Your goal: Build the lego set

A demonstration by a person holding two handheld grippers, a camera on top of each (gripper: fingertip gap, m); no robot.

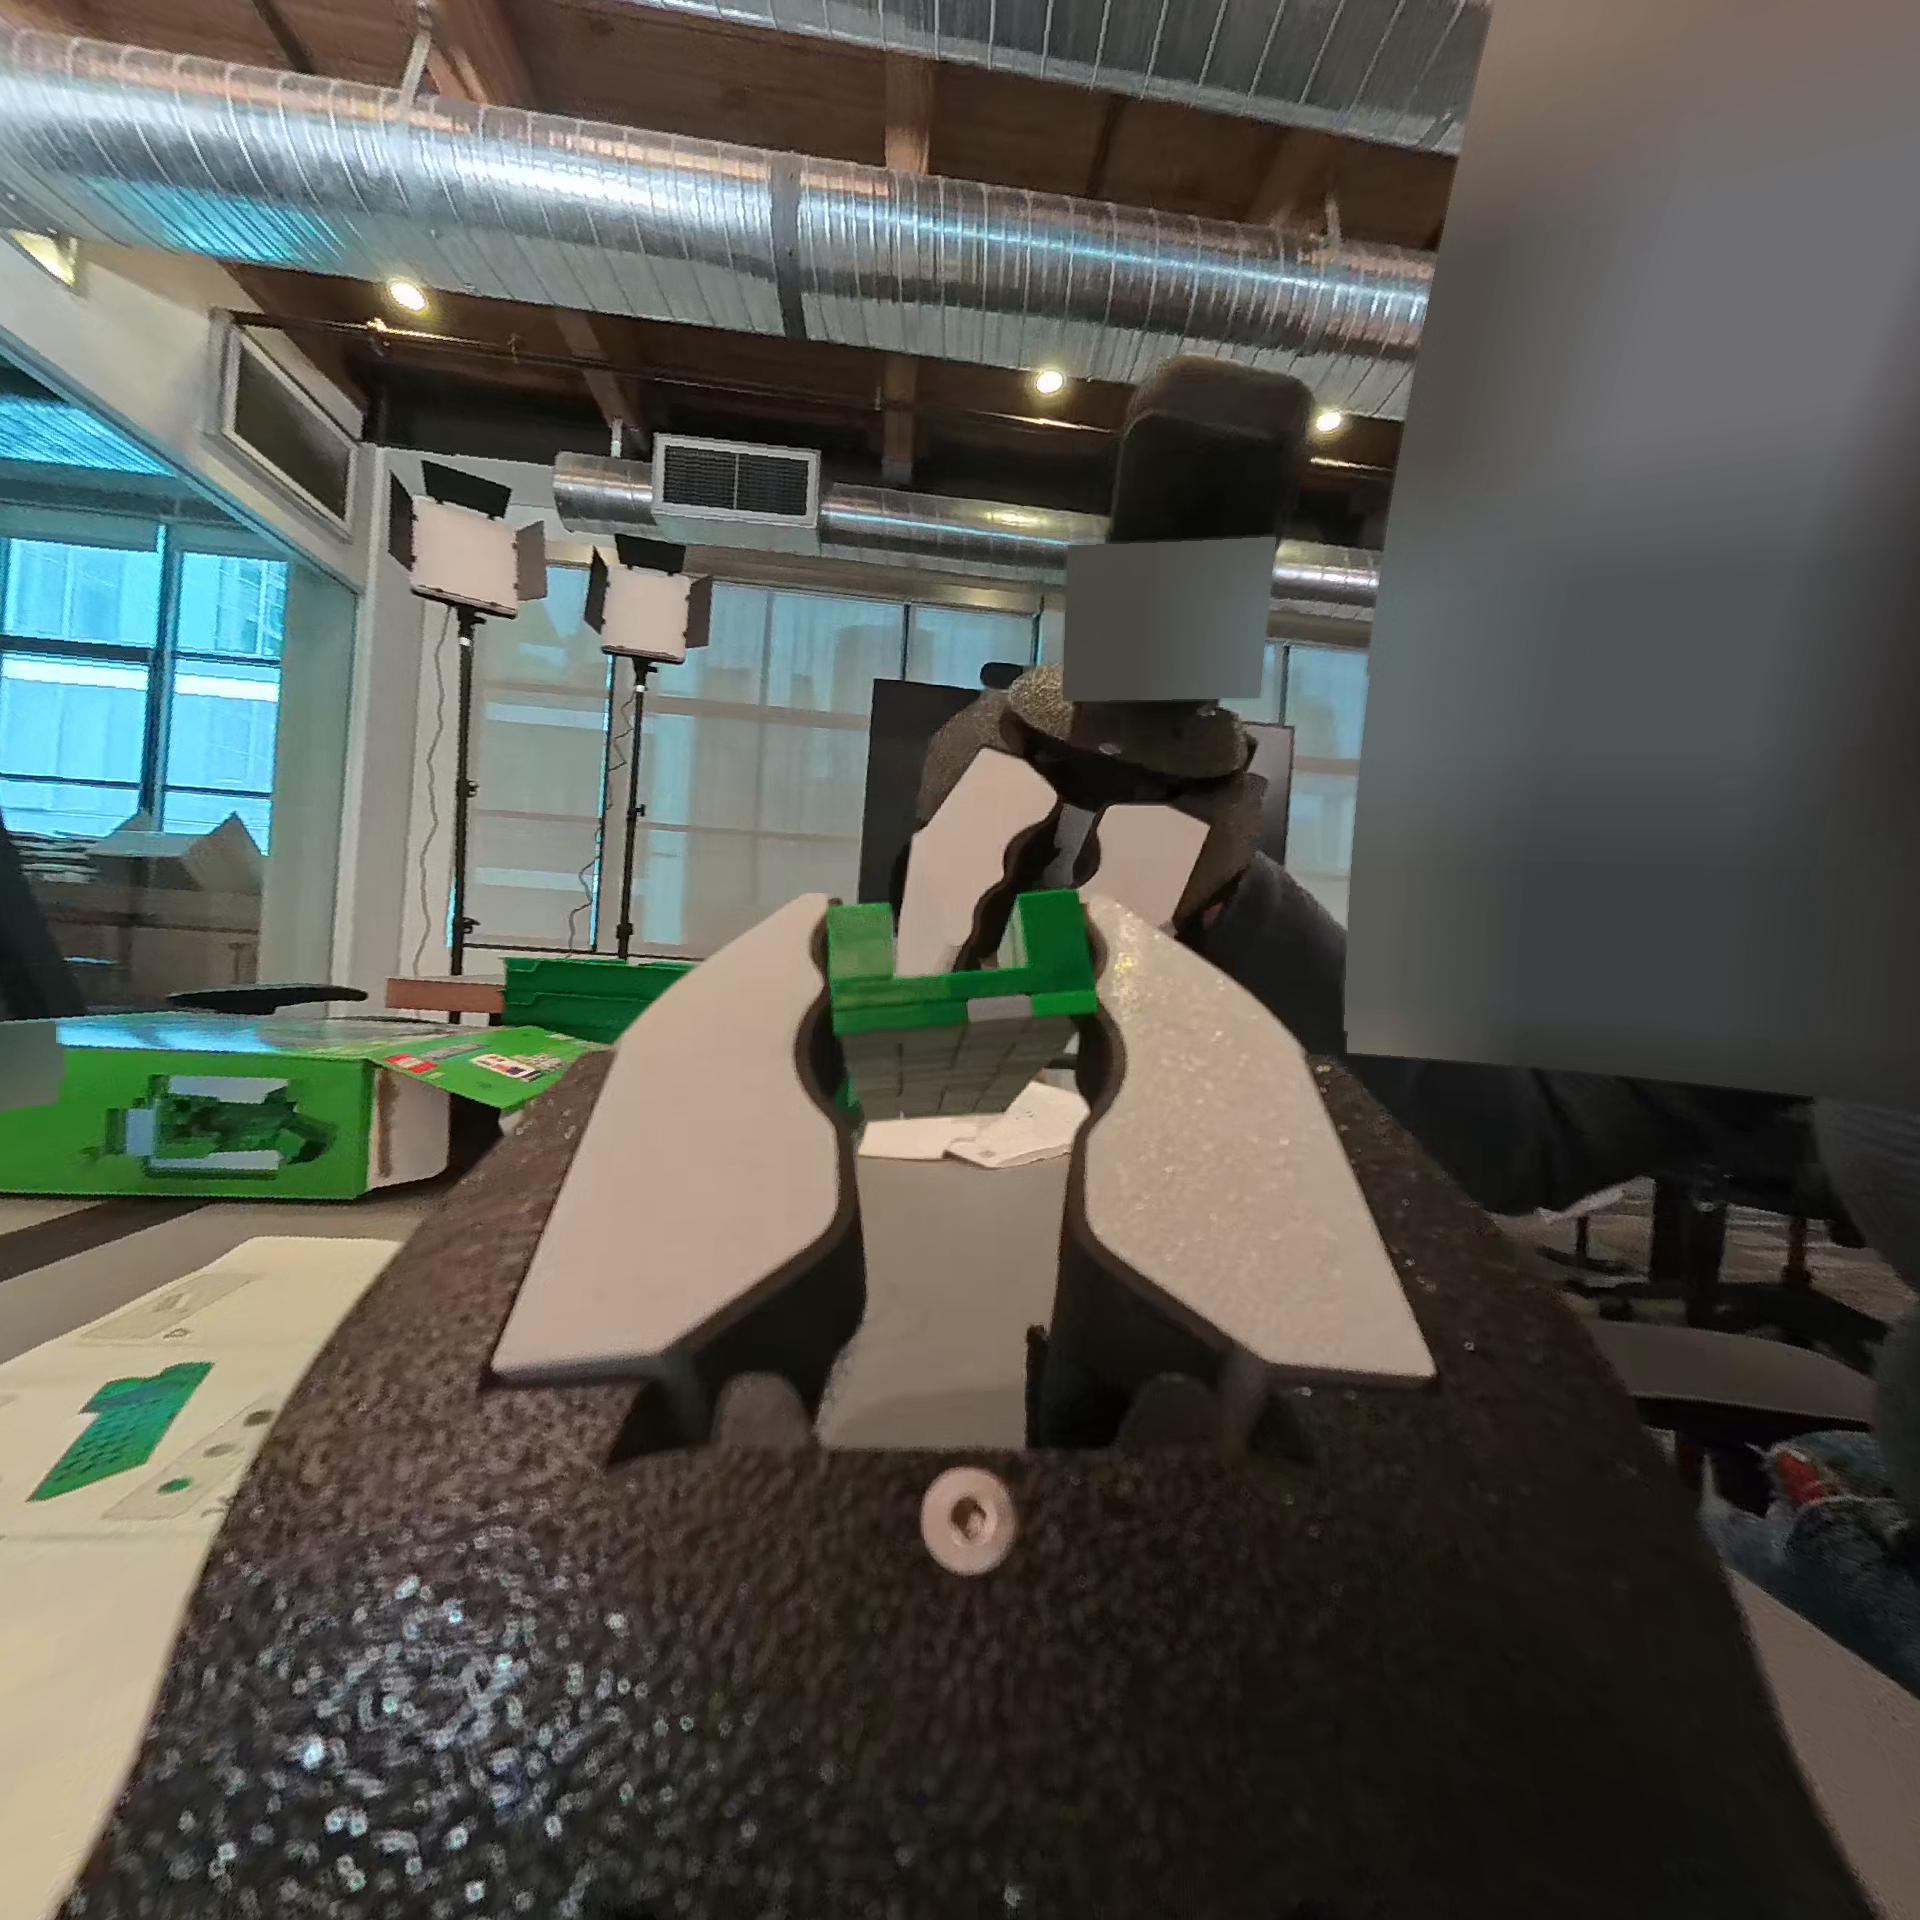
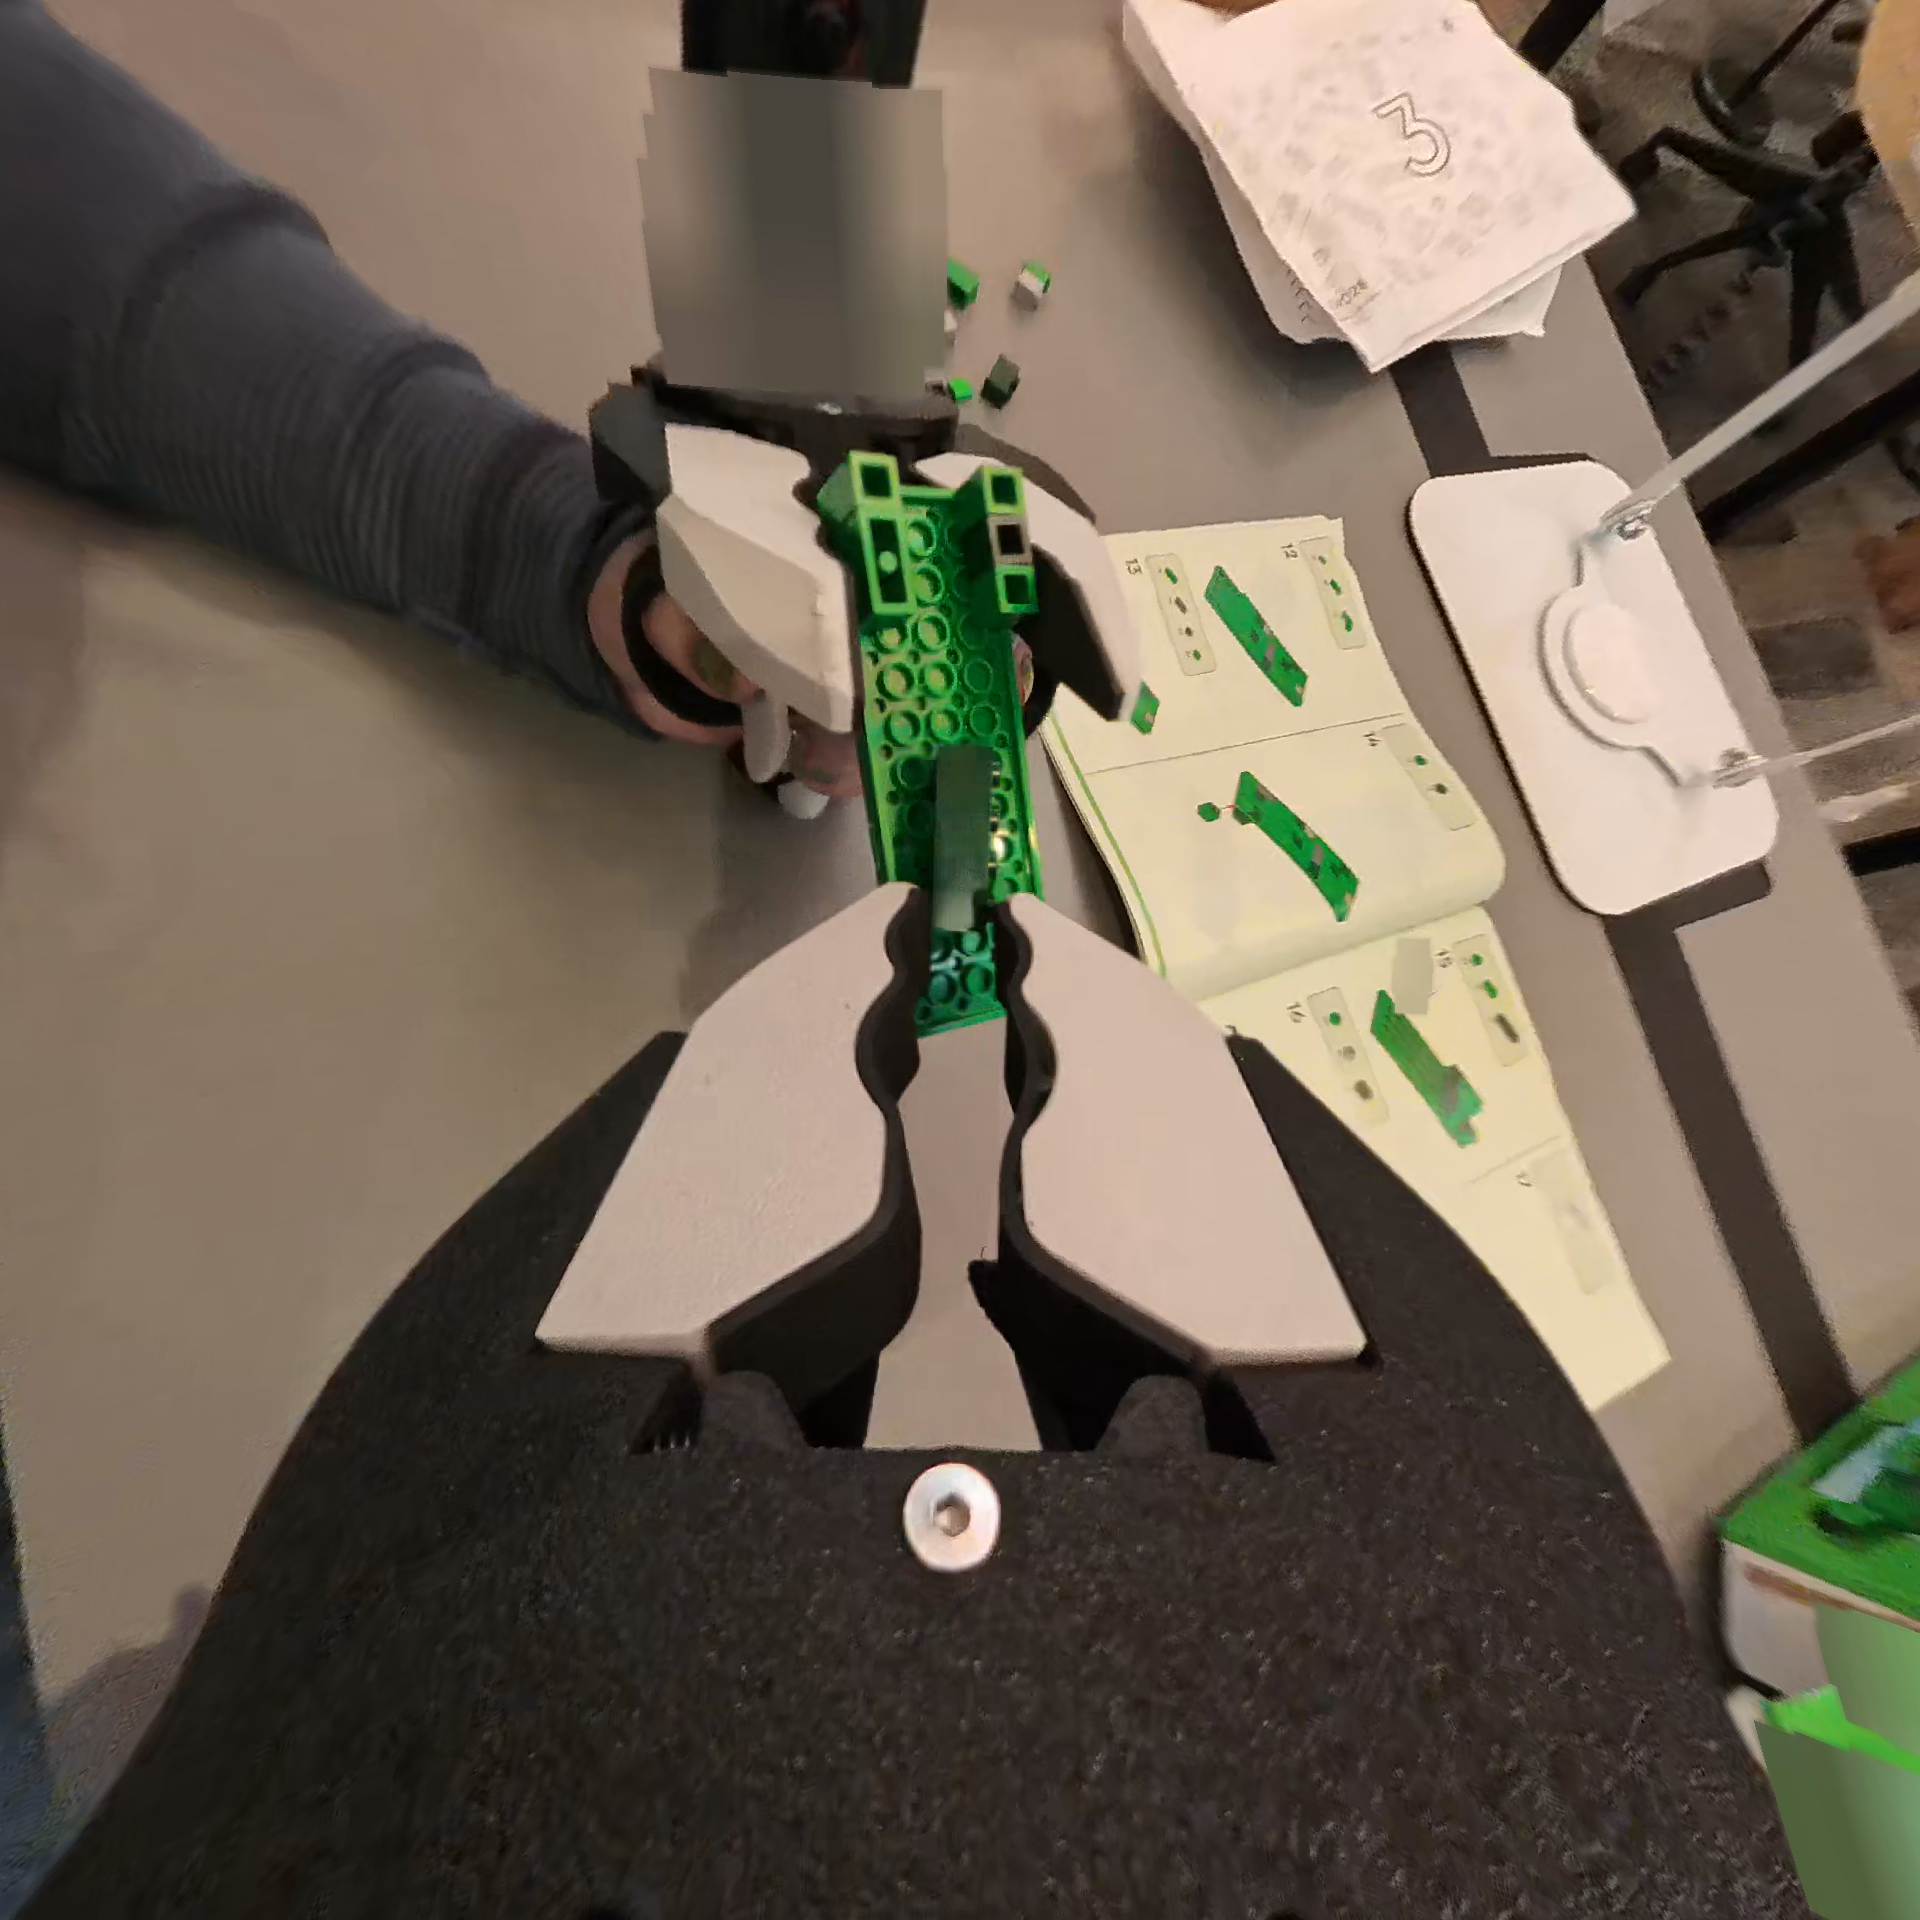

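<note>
A long green lego assembly [image 2: 935, 665] is held in the air above the grey table [image 2: 312, 935], with its hollow underside towards the right wrist view. My left gripper [image 1: 956, 977] is shut on one end of it [image 1: 966, 997], where green blocks stand up at each side. In the right wrist view the left gripper [image 2: 920, 520] clamps the far end. My right gripper [image 2: 953, 914] is shut on a small dark grey piece [image 2: 961, 831] that lies against the assembly's underside at the near end. The right gripper [image 1: 1055, 862] also shows behind the assembly in the left wrist view.
An open instruction booklet [image 2: 1299, 810] lies on the table right of the assembly and also shows in the left wrist view [image 1: 125, 1434]. A green set box [image 1: 208, 1112], loose small bricks [image 2: 997, 379], paper bags [image 2: 1371, 156] and a white pad with a clear stand [image 2: 1590, 686] sit around. A sleeved arm [image 2: 260, 395] reaches in from the left. Less than 4 cm separates the two grippers' tips.
</note>
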